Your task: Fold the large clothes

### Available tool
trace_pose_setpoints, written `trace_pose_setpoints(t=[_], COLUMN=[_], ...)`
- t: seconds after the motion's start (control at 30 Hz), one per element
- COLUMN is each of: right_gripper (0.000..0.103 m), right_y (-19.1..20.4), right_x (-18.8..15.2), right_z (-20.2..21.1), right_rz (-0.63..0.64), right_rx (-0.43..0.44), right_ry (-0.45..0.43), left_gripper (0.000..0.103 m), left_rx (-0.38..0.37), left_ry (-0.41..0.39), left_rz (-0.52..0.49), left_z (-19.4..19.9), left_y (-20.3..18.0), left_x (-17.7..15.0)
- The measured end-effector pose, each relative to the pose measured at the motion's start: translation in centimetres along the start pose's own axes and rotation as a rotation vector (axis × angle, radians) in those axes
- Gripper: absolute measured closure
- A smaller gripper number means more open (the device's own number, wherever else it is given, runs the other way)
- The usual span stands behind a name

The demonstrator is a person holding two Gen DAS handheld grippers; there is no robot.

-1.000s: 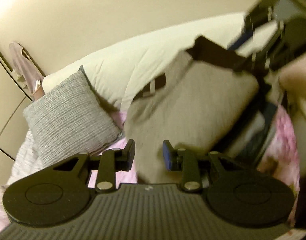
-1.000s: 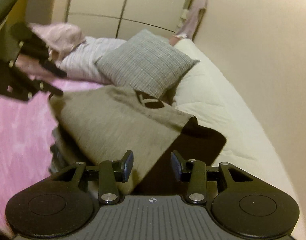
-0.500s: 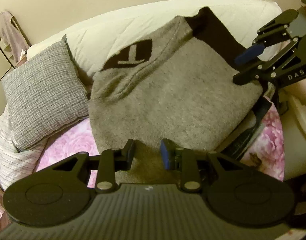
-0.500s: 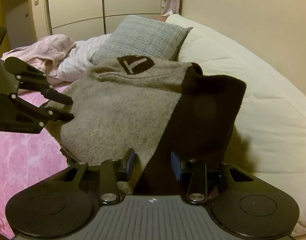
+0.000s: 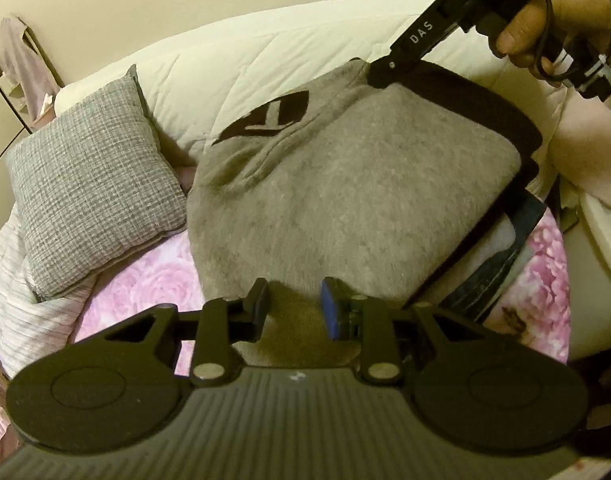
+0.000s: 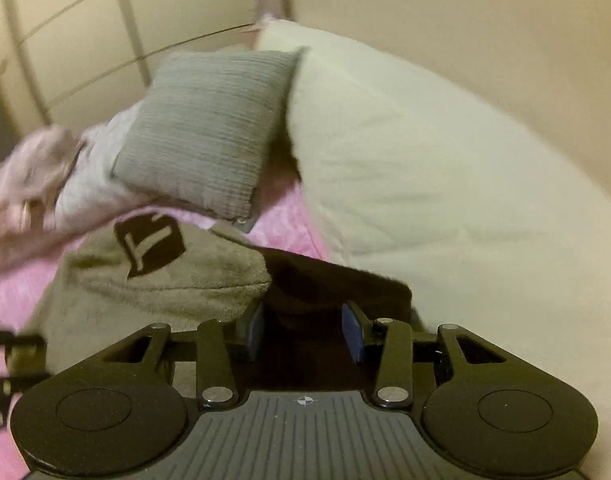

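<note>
Lying folded on pink floral bedsheet [image 5: 145, 292]: grey sweater [image 5: 345, 200] w/ dark T-logo patch [image 5: 269, 118] facing up and dark band [image 5: 485, 92] running along far edge, bulging a bit over a dark garment [image 5: 501, 256] peeking out beneath on the right. Sitting next to grey cushion [image 5: 89, 176] and against cream duvet [image 5: 245, 52]. Left tongs [image 5: 293, 308] standing narrowly parted, grey fabric lying between the pads; hard to tell whether pads are pinching it or just hovering. Right tongs [image 6: 303, 330] standing partly open over the dark band, pads not visibly pressing; in left wrist view, tips hidden behind sweater's far edge. Right wrist view smearing w/ blur, so cushion weave and pinkish clothes at left are hard to make out. Person's hand [image 5: 537, 20] getting cut off at frame corner.
</note>
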State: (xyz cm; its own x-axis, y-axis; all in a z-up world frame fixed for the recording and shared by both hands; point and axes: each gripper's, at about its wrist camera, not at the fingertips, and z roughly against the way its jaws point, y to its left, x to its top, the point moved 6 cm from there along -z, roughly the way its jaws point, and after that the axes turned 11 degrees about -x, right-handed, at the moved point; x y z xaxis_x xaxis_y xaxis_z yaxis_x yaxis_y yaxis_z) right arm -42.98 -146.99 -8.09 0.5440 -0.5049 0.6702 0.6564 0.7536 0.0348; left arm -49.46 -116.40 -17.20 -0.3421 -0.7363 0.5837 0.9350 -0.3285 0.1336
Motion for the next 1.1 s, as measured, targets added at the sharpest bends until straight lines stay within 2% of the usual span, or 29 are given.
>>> trace_pose_setpoints(t=[0.13,0.23,0.3,0.37,0.47,0.6,0.63,0.77,0.83,0.97,1.03,1.1], right_gripper=[0.064,0.064,0.061,0.057,0.055,0.052,0.05,0.036,0.028,0.025,0.024,0.023], right_y=[0.3,0.4,0.7,1.8,2.6,2.2,2.2,2.7,3.2,5.1,6.2,7.3], right_x=[0.7,0.6,-0.6,-2.7,-6.7,-7.0,-7.2,-8.9,-10.9,-14.2,-15.7,-17.1], right_z=[1.7,4.9,6.6,7.1,5.5,7.4,8.1,11.9,14.0,17.5,19.1,21.3], right_rz=[-0.003,-0.015,-0.041,-0.032,0.0,-0.019,-0.029,-0.076,-0.11,-0.167,-0.203,-0.232], right_rx=[0.004,0.006,0.023,0.034,0.039,0.025,0.025,0.001,-0.014,-0.094,-0.121,-0.16], right_ry=[-0.014,-0.075,-0.091,-0.071,0.015,-0.009,-0.015,-0.026,-0.015,0.028,0.041,0.045], left_gripper=[0.079,0.078,0.078,0.078,0.078,0.078,0.075,0.046,0.034,0.015,0.01,0.001], left_rx=[-0.023,-0.01,-0.001,-0.003,-0.012,0.001,0.007,0.033,0.032,0.028,0.022,0.03], left_ry=[0.016,-0.026,-0.033,-0.015,0.004,-0.016,-0.017,-0.015,-0.012,-0.021,-0.038,-0.05], left_rz=[0.03,0.055,0.079,0.101,0.133,0.19,0.207,0.277,0.328,0.428,0.463,0.485], left_z=[0.6,2.2,2.7,2.2,1.0,2.5,3.2,6.6,8.2,11.0,12.4,13.9], left_y=[0.6,0.9,1.3,1.4,1.4,1.9,2.0,1.3,0.5,-1.5,-2.7,-3.8], left_x=[0.3,0.7,0.5,-0.2,-1.1,-1.4,-1.6,-4.1,-5.8,-9.1,-10.4,-11.8])
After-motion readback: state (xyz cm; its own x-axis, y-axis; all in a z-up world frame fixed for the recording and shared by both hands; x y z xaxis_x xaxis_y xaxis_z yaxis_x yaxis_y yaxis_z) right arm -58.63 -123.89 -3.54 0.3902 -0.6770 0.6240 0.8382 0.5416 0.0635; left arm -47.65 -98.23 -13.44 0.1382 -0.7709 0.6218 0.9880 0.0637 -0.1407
